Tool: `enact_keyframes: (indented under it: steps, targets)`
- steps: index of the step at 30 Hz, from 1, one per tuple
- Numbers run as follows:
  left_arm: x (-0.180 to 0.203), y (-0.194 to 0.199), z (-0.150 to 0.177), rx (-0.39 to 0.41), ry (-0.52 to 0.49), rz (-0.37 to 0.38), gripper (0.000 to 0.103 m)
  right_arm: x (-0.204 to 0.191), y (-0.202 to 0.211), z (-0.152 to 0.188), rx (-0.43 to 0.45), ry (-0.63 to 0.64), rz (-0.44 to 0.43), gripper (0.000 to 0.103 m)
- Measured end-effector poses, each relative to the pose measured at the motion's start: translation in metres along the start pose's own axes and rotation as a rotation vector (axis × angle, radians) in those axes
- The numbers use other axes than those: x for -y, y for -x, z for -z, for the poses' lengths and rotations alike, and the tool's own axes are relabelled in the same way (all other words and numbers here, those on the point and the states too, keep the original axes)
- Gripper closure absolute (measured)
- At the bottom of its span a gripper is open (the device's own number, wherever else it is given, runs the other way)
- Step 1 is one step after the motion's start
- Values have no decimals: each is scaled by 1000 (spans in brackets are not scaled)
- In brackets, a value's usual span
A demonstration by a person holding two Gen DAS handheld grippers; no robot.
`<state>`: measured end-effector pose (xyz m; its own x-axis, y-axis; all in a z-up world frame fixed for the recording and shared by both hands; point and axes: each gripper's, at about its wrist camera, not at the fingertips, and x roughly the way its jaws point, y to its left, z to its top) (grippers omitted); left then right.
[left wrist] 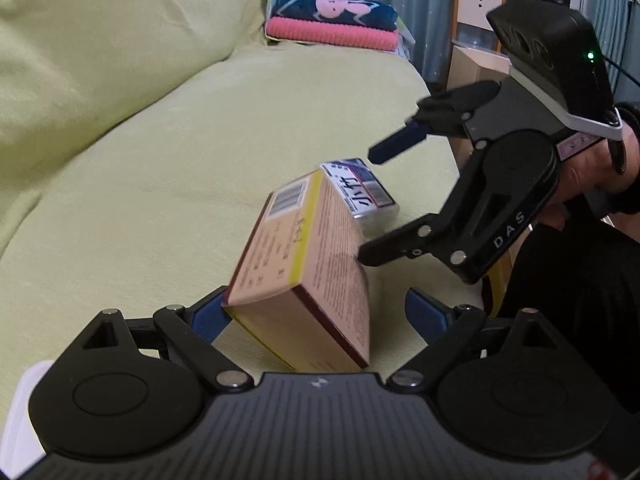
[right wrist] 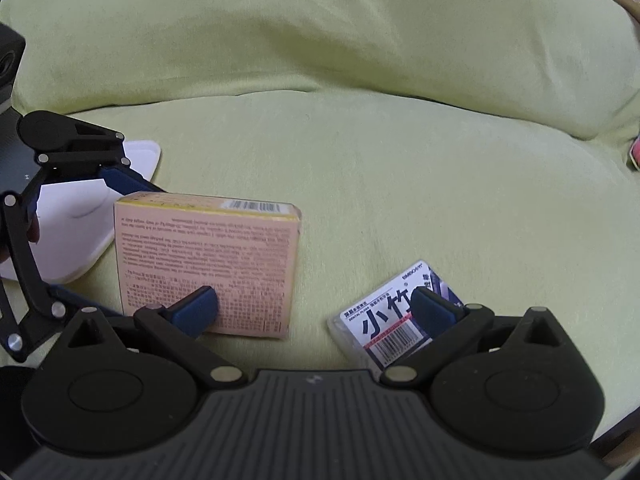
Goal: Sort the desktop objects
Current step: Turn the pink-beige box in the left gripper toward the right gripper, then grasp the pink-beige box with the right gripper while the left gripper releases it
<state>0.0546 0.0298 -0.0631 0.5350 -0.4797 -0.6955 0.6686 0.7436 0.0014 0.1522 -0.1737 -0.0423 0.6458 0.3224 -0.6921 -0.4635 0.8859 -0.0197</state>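
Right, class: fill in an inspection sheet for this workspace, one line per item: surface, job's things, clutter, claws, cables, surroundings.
Surface: yellow-green sofa cover, soft, creased.
Job's things: peach box standing on edge; small floss pack lying flat beside it; white tray behind.
Clutter: nothing seen.
Claws: left claw open around the box; right claw open, holding nothing.
Cables: thin black lead on the right claw's camera.
Surroundings: folded towels, curtain, wooden chair.

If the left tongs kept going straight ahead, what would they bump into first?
Probably the tan box: it already stands between the open left tongs. Past it lies the small clear box, though depth is hard to judge.
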Motion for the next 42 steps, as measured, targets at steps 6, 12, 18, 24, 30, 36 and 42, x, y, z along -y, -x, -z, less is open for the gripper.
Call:
enact_keyframes:
  steps: [6,12,18,24,30,36,42]
  targets:
    - [5,-13,-9,5,-44,1,41,3,4,3,1,-14,-1,1]
    - [32,-25,-8,-26,-243,-15,48,3,27,4,12,84,14,1]
    - [48,-32,-11,-48,-408,-2,50,-20,34,2,-24,450,-18,7]
    - [48,-34,-14,-53,-483,24,50,-60,23,6,-57,864,-53,19]
    - [48,-33,-12,-41,-518,36,50,-85,-6,7,-126,1088,-79,44]
    - [37,-30,-12,-40,-429,-12,45,-84,-13,-7,-196,996,-110,51]
    - [33,-30,-10,-52,-370,-91,44,-58,-15,-36,-340,610,-169,60]
